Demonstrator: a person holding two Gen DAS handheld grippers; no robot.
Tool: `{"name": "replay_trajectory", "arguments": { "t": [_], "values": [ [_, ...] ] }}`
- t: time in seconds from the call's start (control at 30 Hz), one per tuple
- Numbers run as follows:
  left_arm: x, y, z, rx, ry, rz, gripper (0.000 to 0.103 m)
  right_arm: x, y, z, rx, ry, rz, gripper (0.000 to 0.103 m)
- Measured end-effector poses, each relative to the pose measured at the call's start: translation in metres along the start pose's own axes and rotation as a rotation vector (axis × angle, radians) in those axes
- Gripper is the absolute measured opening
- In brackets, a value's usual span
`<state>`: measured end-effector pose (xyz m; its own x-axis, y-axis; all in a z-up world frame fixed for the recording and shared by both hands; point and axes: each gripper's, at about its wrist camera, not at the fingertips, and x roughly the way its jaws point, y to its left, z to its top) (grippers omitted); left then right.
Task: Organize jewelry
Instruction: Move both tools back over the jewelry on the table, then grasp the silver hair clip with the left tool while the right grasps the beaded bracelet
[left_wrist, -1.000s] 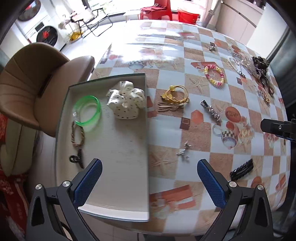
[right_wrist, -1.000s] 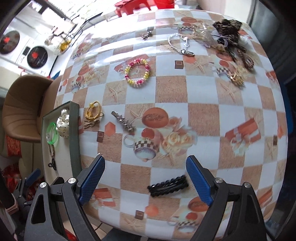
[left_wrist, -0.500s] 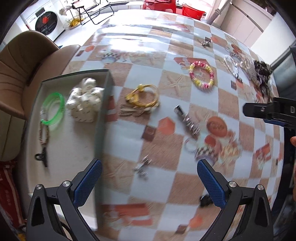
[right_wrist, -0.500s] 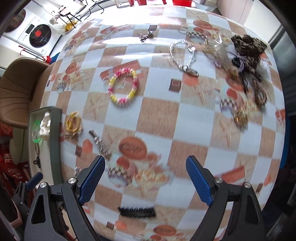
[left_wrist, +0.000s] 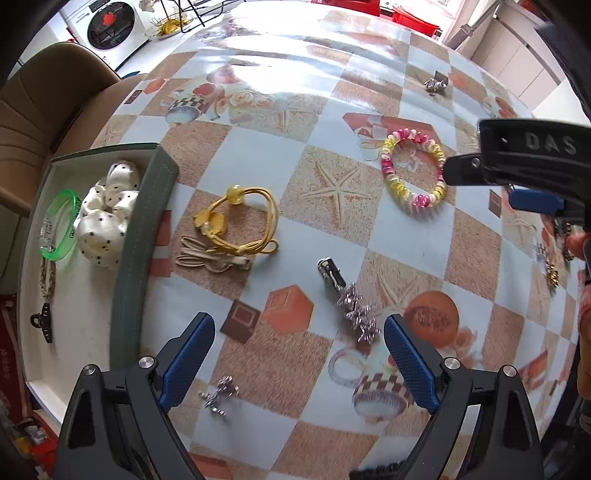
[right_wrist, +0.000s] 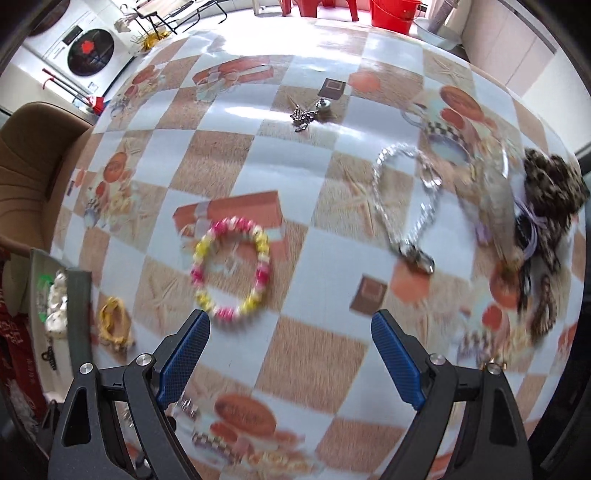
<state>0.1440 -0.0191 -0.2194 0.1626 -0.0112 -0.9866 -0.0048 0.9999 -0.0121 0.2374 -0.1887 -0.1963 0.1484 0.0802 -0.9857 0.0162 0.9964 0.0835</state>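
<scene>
My left gripper is open and empty above the patterned tablecloth, with a silver hair clip just ahead of its right finger. A yellow hair tie and a beige clip lie further ahead, beside the green-edged tray. The tray holds a white dotted scrunchie, a green bangle and a small black clip. My right gripper is open and empty, with the pink-yellow bracelet just ahead of its left finger. A silver chain lies ahead to the right.
A leopard scrunchie and a pile of dark pieces sit at the table's right edge. A small silver charm lies far back. A brown chair stands left of the table. The right gripper's body shows in the left wrist view.
Both grippers have moved forward over the table. The left has swung from the tray toward the silver clip. The right has closed in on the pink-yellow bracelet.
</scene>
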Motion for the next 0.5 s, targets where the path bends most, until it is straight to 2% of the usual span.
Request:
{"name": "replay_trajectory", "arguments": {
  "t": [0.07, 0.13, 0.17, 0.23, 0.43, 0.5],
  "values": [
    [0.005, -0.003, 0.003, -0.010, -0.002, 0.007, 0.096, 0.006, 0.001, 0.005, -0.013, -0.001, -0.010, 0.088],
    [0.009, -0.005, 0.005, -0.017, -0.005, 0.019, 0.086, 0.012, 0.005, 0.009, -0.039, -0.002, -0.028, 0.084],
    [0.012, -0.007, 0.006, -0.018, -0.001, 0.035, 0.085, 0.015, 0.006, 0.010, -0.048, -0.001, -0.036, 0.080],
    [0.018, -0.010, 0.006, -0.023, 0.003, 0.053, 0.085, 0.021, 0.009, 0.012, -0.067, 0.006, -0.050, 0.073],
    [0.025, -0.019, 0.008, -0.032, -0.015, 0.069, 0.085, 0.024, 0.024, 0.012, -0.140, -0.023, -0.124, 0.071],
    [0.022, -0.020, 0.003, -0.038, -0.018, 0.072, 0.085, 0.023, 0.027, 0.009, -0.152, -0.038, -0.121, 0.063]
  ]
}}
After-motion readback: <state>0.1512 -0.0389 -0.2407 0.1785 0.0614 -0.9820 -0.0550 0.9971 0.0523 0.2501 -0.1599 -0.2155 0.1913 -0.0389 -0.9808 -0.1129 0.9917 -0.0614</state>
